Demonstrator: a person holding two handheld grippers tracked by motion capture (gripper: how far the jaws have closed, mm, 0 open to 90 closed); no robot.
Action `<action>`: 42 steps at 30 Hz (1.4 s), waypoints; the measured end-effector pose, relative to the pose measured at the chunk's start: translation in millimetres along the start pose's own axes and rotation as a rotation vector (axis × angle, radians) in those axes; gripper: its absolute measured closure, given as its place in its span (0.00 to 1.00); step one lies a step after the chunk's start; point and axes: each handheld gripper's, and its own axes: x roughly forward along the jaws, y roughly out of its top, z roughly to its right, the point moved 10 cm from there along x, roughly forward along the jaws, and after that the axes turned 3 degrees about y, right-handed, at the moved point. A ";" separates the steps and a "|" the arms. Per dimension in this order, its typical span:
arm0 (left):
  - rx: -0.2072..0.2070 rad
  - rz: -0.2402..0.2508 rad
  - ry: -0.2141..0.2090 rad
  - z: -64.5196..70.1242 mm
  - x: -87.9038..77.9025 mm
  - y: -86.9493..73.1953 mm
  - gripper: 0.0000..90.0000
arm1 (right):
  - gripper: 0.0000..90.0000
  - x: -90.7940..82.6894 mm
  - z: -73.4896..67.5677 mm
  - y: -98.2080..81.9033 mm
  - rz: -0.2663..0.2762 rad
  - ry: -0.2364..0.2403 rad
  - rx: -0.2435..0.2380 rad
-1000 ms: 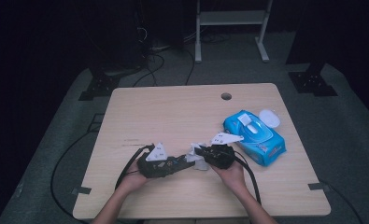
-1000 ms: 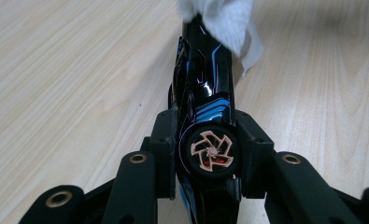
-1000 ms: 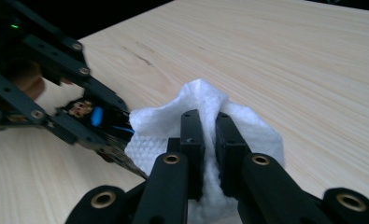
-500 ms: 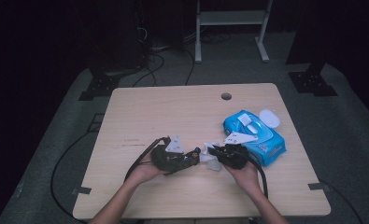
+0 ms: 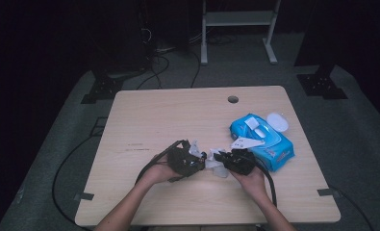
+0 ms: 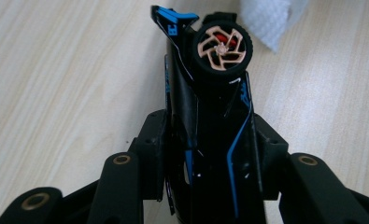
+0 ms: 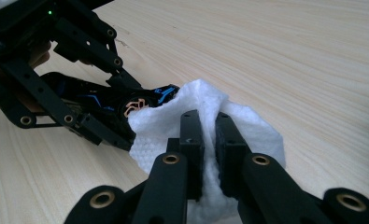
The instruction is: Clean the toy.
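Your left gripper [image 6: 210,154] pinched a black toy car [image 6: 210,116] with blue trim, one pad on each flank. Its jaws had just been opening a little, with the car between them, yet both pads pressed on the bodywork. In the left gripper view the car pointed toward 12 o'clock, one tan-spoked wheel [image 6: 222,47] turned up to the camera and the tail fin at about 11.

Your right gripper [image 7: 209,135] had its jaws drawn almost together on a folded white wipe [image 7: 247,126], which bulged out on both sides of the pads. In the right gripper view the wipe's far edge lay against the car's wheel at about 10 o'clock, where the left gripper's linkage came in.

Seen from above, you held both grippers tip to tip near the middle of the table [image 5: 178,115], slightly toward the near edge, left gripper [image 5: 197,161] at 9 o'clock of the wipe [image 5: 215,166] and right gripper [image 5: 219,156] at 3. A blue wipes pack [image 5: 264,139], its lid flipped open, sat just beside your right hand at about 2 o'clock. Bare wood lay open from 9 round to 12; the near edge ran close under your wrists at 6, and a cable hole [image 5: 233,99] sat near the far edge.
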 end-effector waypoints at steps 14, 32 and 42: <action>-0.028 -0.011 -0.025 0.7 2.7 0.3 0.58 | 0.92 6.5 1.2 -8.5 -0.027 0.036 0.052; -0.017 0.141 -0.035 8.7 -12.3 13.7 0.63 | 0.92 -7.4 -6.8 12.4 0.082 0.123 0.101; -0.065 0.350 -0.052 12.9 -42.3 20.7 0.63 | 0.93 -26.6 -24.6 42.6 0.197 0.169 0.079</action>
